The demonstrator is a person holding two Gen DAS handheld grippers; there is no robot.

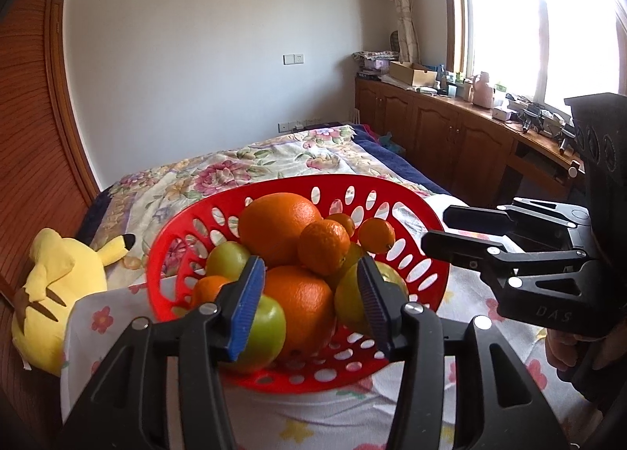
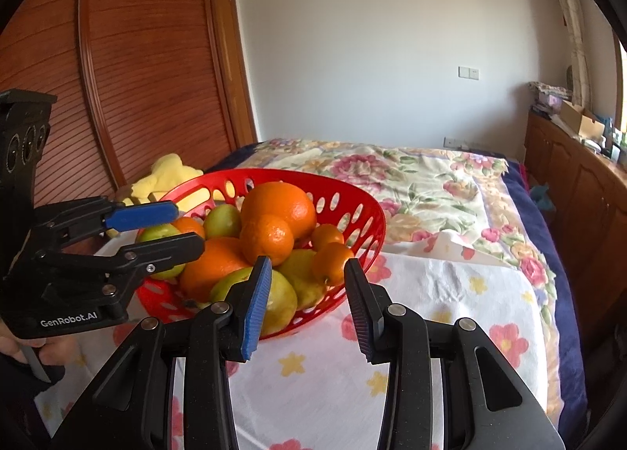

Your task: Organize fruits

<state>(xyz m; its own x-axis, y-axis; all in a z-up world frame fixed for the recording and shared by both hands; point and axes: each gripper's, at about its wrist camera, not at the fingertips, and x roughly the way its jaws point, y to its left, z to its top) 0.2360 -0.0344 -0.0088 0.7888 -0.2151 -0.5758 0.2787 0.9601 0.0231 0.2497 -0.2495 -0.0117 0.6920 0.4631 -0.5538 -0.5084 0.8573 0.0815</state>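
Observation:
A red perforated basket (image 1: pixel 184 238) (image 2: pixel 368 215) sits on a white flowered cloth, piled with large oranges (image 1: pixel 274 226) (image 2: pixel 280 207), small mandarins (image 1: pixel 323 248) (image 2: pixel 266 238) and green fruits (image 1: pixel 266 332) (image 2: pixel 221 221). My left gripper (image 1: pixel 309 305) is open, its jaws either side of a large orange (image 1: pixel 301 305) at the basket's near side, not closed on it. My right gripper (image 2: pixel 307 305) is open and empty, just in front of the basket's right rim. Each gripper shows in the other's view: the right one (image 1: pixel 435 230), the left one (image 2: pixel 184 226).
A yellow plush toy (image 1: pixel 51 293) (image 2: pixel 168 176) lies left of the basket by a wooden slatted door (image 2: pixel 129 58). The floral bedspread (image 2: pixel 411 179) stretches behind. Wooden cabinets (image 1: pixel 450 129) with clutter run under the window at right.

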